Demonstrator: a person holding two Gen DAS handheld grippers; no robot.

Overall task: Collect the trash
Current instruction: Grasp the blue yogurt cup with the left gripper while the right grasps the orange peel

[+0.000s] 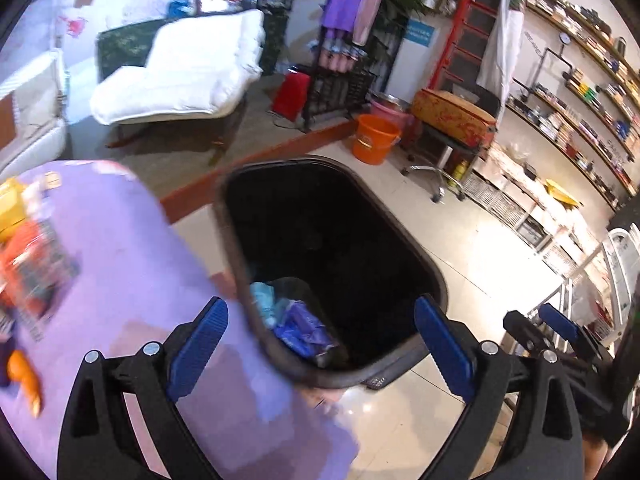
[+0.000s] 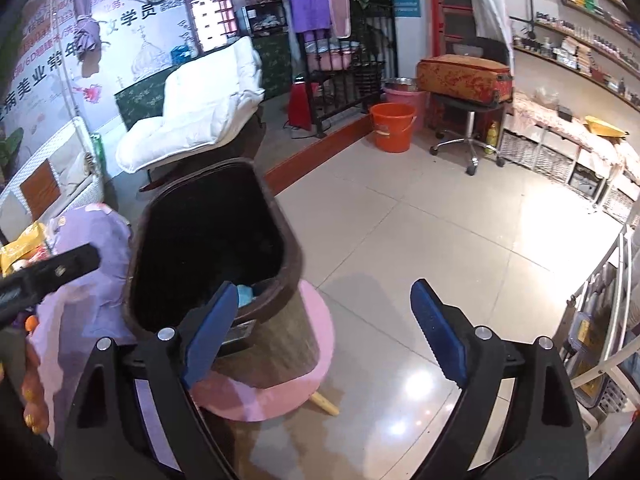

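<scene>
A dark brown trash bin (image 1: 418, 250) stands open beside a table under a purple cloth (image 1: 140, 280). Blue wrappers (image 1: 304, 328) and a teal scrap (image 1: 262, 300) lie at its bottom. My left gripper (image 1: 320, 306) hangs open over the bin's near rim, with nothing between its blue pads. An orange packet (image 1: 32, 268) and a yellow packet (image 1: 10, 208) lie blurred on the cloth. In the right wrist view the bin (image 2: 292, 256) rests on a pink stool (image 2: 316, 320). My right gripper (image 2: 325, 285) is open and empty to the bin's right, above the floor.
Pale floor tiles (image 2: 420, 220) spread to the right of the bin. An orange bucket (image 2: 392, 126) and a swivel stool carrying a patterned suitcase (image 2: 464, 78) stand further back. A white lounge chair (image 2: 200, 116) sits behind the bin. Shelving (image 2: 560, 160) lines the right wall.
</scene>
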